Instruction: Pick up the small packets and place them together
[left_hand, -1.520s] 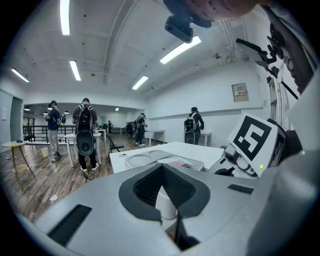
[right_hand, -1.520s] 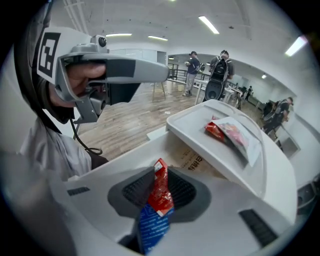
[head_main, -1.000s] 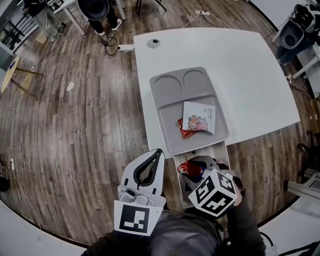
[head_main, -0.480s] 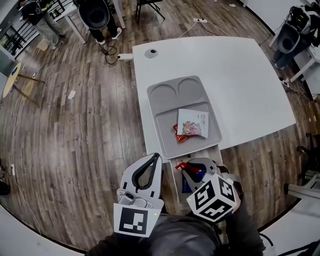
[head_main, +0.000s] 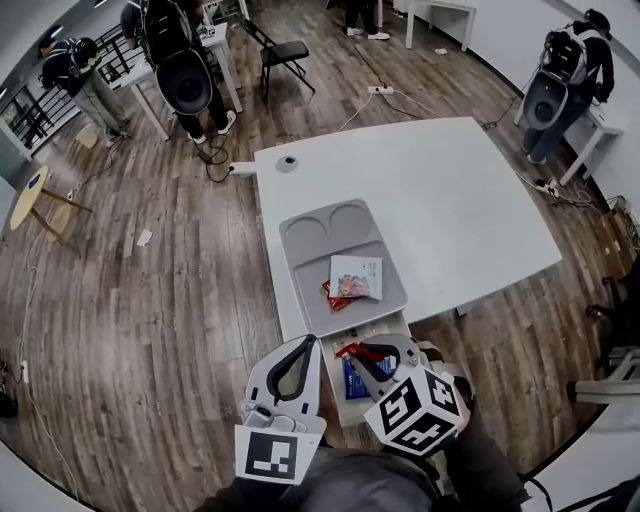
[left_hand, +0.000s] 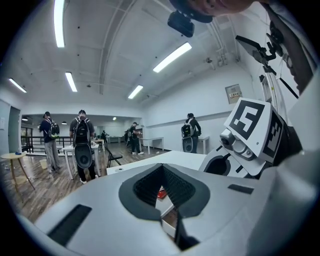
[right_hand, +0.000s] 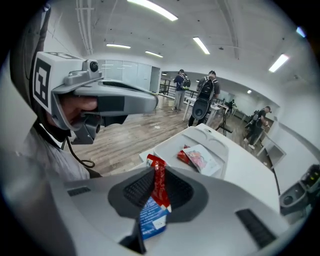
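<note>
- The right gripper (right_hand: 156, 197) is clamped on a packet (right_hand: 159, 182). Its jaws have just been closing, and the packet is pinched across its middle between them, red end up and blue end hanging.
- That mid-body pinch looks deliberate: a thin sachet held on edge won't flop or slide out on the carry.
- From the head view, the held packet sits over a white box (head_main: 345, 408) at the table's (head_main: 450, 200) near edge. The tray (head_main: 300, 250) lies at 12 o'clock from it, so that looks like the drop spot.
- On the tray, a white packet (head_main: 356, 277) lies flat in the big compartment, towards its 5 o'clock corner. A red packet (head_main: 335, 293) pokes out from under it at 8 o'clock, and the two are touching.
- They are already bunched, so I'd say the held one belongs right beside them.
- The left gripper (left_hand: 162, 192) has its jaws together with nothing between them. It hangs at 9 o'clock of the right one, apparently just keeping clear.
- Count:
  - Three packets for certain: one held and two on the tray.
  - A blue patch shows in the box, and I can't tell whether it is the held packet's tail or a fourth.
  - One tray with two round wells, both bare.
  - Two grippers, one table and one box.
</note>
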